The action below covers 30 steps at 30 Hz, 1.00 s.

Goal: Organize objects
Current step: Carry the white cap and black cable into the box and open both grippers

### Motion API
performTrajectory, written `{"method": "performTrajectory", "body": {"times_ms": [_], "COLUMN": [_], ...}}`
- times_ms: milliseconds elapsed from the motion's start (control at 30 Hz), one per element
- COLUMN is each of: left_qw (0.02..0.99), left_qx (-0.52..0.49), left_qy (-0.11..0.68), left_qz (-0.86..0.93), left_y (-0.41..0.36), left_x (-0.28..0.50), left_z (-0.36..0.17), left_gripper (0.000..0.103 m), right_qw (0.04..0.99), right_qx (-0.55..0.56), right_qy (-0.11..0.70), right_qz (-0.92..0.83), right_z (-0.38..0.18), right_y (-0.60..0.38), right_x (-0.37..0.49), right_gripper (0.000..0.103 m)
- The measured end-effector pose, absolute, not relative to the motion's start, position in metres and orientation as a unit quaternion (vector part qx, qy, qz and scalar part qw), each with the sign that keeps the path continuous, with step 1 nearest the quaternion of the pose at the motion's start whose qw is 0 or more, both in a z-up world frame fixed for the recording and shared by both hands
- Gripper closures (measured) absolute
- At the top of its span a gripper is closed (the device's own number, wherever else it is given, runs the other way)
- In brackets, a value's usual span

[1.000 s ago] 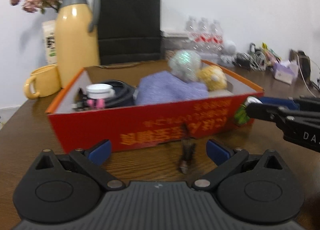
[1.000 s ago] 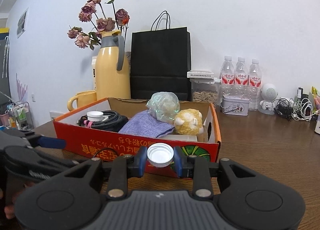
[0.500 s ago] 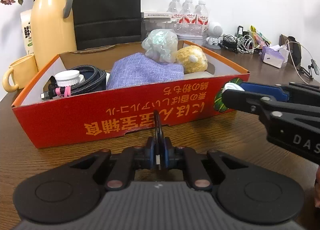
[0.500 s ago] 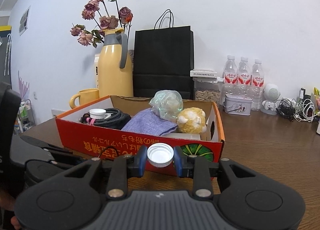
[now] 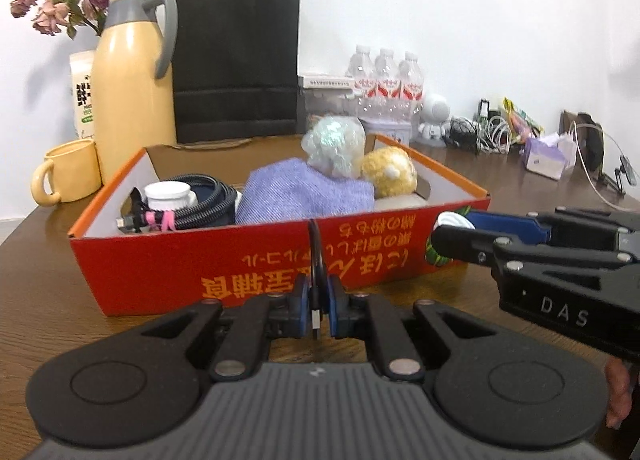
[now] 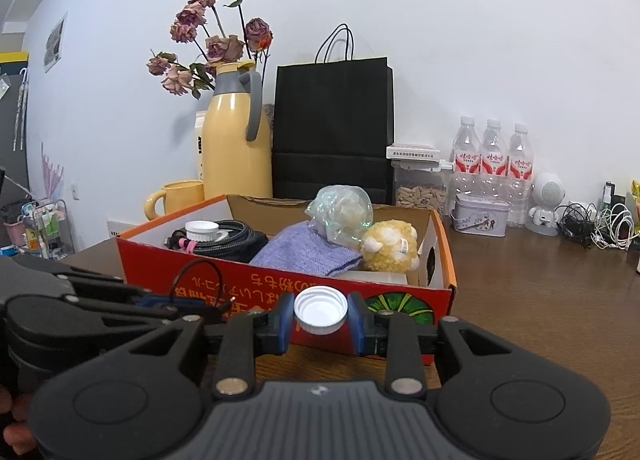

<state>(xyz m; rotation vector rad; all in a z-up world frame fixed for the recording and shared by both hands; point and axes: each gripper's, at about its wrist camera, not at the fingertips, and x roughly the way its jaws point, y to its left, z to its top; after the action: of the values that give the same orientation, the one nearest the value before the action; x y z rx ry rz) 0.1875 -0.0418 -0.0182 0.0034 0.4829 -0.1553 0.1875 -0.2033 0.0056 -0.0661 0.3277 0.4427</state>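
Both my claws loaded, in front of the red box [image 5: 168, 272].
My left gripper [image 5: 318, 310] pinches a black cable [image 5: 315, 260]; my right gripper [image 6: 320, 316] clamps a white cap [image 6: 320, 310]. Box sits on the table [image 6: 540, 300], holding a purple cloth [image 5: 304, 195] and yellow plush [image 5: 388, 175].

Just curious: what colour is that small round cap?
White; the small round plastic cap shows best in the right wrist view.
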Motion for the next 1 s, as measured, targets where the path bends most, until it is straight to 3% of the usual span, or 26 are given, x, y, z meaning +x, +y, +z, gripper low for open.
{"method": "performTrajectory", "body": {"times_ms": [600,1000], "left_qw": [0.988,0.984], "left_qx": [-0.029,-0.042], "left_qy": [0.151,0.175], "left_qz": [-0.01,0.02], "left_y": [0.0,0.015], "left_x": [0.231,0.268], "left_z": [0.04,0.018], "left_gripper": [0.092,0.092], "right_qw": [0.961,0.962], "right_qx": [-0.041,-0.033], "right_qy": [0.124,0.15], "right_qz": [0.243,0.226], "right_z": [0.042,0.027], "right_y": [-0.15,-0.136], "right_x": [0.226,0.273], "right_gripper": [0.076,0.076]}}
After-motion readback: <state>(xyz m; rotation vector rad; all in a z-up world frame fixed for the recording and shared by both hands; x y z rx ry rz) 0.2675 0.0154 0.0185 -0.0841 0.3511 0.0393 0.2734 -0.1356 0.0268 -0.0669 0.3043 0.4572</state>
